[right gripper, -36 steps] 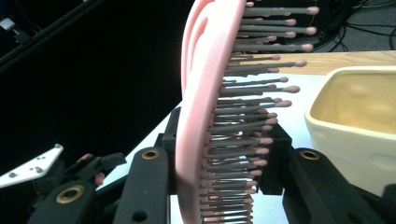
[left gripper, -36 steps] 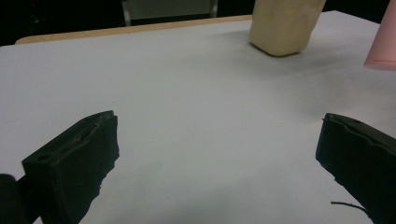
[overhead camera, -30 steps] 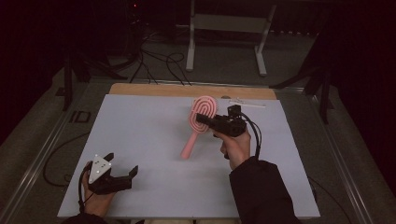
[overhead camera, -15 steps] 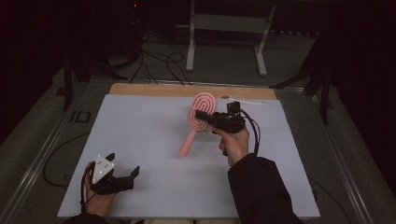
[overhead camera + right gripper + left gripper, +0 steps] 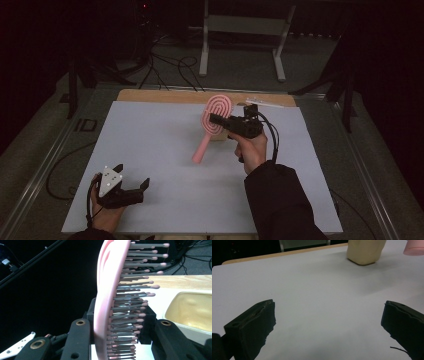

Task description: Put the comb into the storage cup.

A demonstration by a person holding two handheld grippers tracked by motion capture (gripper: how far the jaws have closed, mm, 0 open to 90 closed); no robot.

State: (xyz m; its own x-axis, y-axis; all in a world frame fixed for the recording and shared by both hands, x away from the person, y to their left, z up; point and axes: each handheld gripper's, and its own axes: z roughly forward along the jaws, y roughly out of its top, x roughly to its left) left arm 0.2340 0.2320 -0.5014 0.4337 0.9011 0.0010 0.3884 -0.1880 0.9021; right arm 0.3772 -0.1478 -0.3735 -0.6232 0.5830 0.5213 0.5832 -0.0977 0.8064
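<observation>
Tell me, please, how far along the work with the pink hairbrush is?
Done: the right tongs are shut on the pink hairbrush and hold it off the table. In hand: carrying it above the beige container. Left: setting it down; the left tongs rest open.

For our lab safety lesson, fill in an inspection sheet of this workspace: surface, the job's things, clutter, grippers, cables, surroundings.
Surface: white table top, with a wooden strip along the far edge.
Job's things: pink hairbrush raised off the table, head up, handle slanting down; its bristles show in the right gripper view.
Clutter: a cream-yellow container on the table under the brush; a pale flat piece at the far edge.
Grippers: right gripper shut on the brush head; left gripper open, holding nothing, near the front edge.
Cables: one trails from each gripper; more lie on the floor beyond the table.
Surroundings: dark room, a metal stand behind.
</observation>
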